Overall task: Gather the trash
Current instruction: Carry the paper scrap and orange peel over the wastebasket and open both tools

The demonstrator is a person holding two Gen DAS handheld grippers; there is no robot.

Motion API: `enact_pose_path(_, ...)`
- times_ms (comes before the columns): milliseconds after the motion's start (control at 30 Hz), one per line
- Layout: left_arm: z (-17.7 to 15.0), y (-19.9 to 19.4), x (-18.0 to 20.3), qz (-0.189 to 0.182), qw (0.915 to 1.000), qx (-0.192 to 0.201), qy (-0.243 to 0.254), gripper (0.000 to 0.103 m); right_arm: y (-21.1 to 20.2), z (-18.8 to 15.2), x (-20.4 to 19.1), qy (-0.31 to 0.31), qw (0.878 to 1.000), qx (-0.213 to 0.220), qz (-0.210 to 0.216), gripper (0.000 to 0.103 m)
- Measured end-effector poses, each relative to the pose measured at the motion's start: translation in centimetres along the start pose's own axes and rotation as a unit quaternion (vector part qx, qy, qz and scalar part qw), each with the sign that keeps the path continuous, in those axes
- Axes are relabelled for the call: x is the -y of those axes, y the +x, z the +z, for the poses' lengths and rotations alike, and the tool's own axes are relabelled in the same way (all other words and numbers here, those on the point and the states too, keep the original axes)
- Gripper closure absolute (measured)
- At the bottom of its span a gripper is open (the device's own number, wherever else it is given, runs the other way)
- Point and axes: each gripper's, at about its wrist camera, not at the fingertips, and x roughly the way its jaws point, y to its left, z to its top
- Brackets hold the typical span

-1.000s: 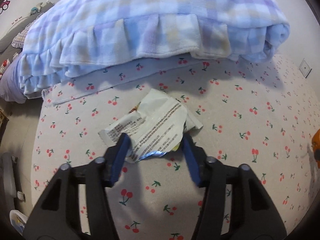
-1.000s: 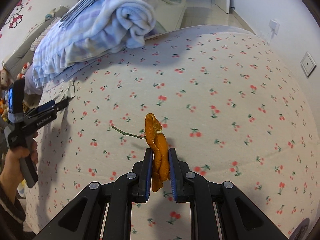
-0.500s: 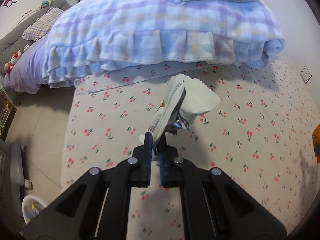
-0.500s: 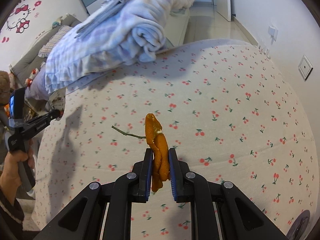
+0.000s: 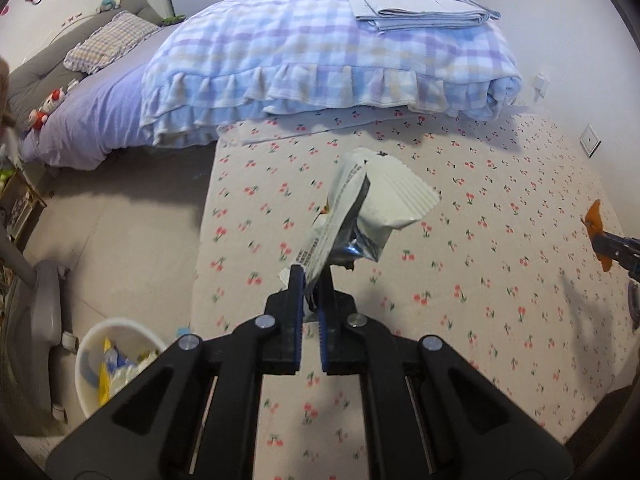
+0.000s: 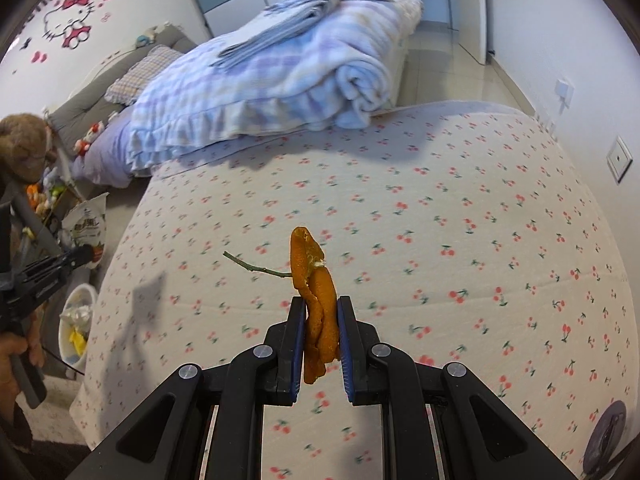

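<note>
My left gripper (image 5: 311, 280) is shut on a crumpled white snack wrapper (image 5: 362, 216) and holds it above the cherry-print mattress (image 5: 500, 300). My right gripper (image 6: 319, 310) is shut on an orange peel (image 6: 316, 296) with a thin twig (image 6: 256, 267) sticking out to the left, held above the mattress (image 6: 440, 240). The peel (image 5: 597, 232) and right gripper also show at the right edge of the left wrist view. The wrapper (image 6: 85, 230) and left gripper show at the left of the right wrist view. A white trash bin (image 5: 116, 354) with rubbish stands on the floor left of the mattress; it also shows in the right wrist view (image 6: 76, 320).
A folded blue plaid blanket (image 5: 320, 64) with folded sheets (image 5: 416, 6) on top lies at the far end of the mattress. A purple bed (image 5: 88, 120) with pillows and plush toys lies beyond, at the left. A grey chair base (image 5: 36, 308) stands by the bin. A round dark object (image 6: 608, 436) lies at the mattress's near right.
My left gripper closed on the wrapper, lifted it off the mattress and pulled back, bringing the bin into view. My right gripper rose with the peel still in it.
</note>
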Motion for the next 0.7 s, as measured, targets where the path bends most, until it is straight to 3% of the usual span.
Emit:
enact_pose_path(467,-7.6,-3.6,-5.9,-0.01,0.9966,0.006,-0.082,0.096,-0.6,-1.6,-7.3,-0.039,0.998,-0.009,0.045,0.087)
enact_pose_path(700,-9.7,-4.2,-10.0,-0.01,0.9896,-0.004,-0.143,0.095,0.6,-2.2,-12.2,-0.07,0.995,-0.02,0.064,0.087)
